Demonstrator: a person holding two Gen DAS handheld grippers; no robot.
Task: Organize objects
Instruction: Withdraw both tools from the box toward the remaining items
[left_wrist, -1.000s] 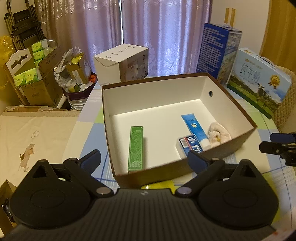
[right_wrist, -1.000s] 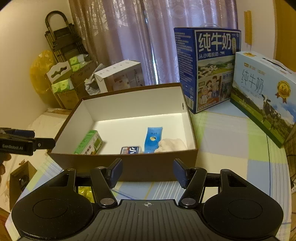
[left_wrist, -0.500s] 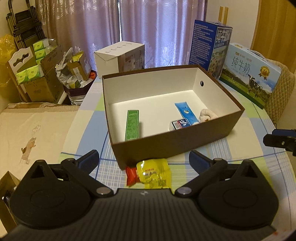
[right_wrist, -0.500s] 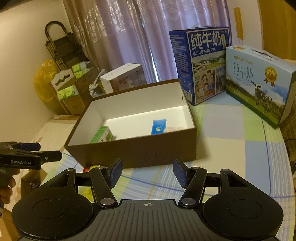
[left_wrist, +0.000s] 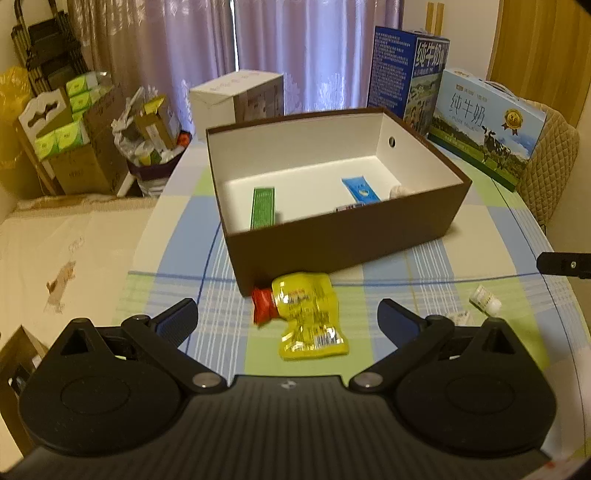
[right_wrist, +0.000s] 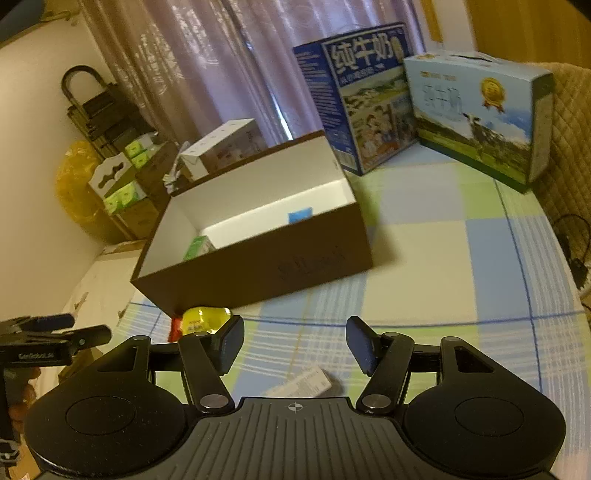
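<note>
Yellow pouch (left_wrist: 308, 314) came into view low centre as both tongs (left_wrist: 287, 320) (right_wrist: 294, 345) backed off the brown box (left_wrist: 343, 236), wide, empty; likely next pick.

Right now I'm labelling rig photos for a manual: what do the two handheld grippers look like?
Both are matte black plastic. The left gripper has a ribbed body with a small central emblem, two round discs, silver pivot pins, and blue-padded fingers. The right gripper looks the same, with a crosshair mark. Seen from the right wrist camera, the left gripper bears white lettering, too blurred to read. No cables or sleeves show.
</note>
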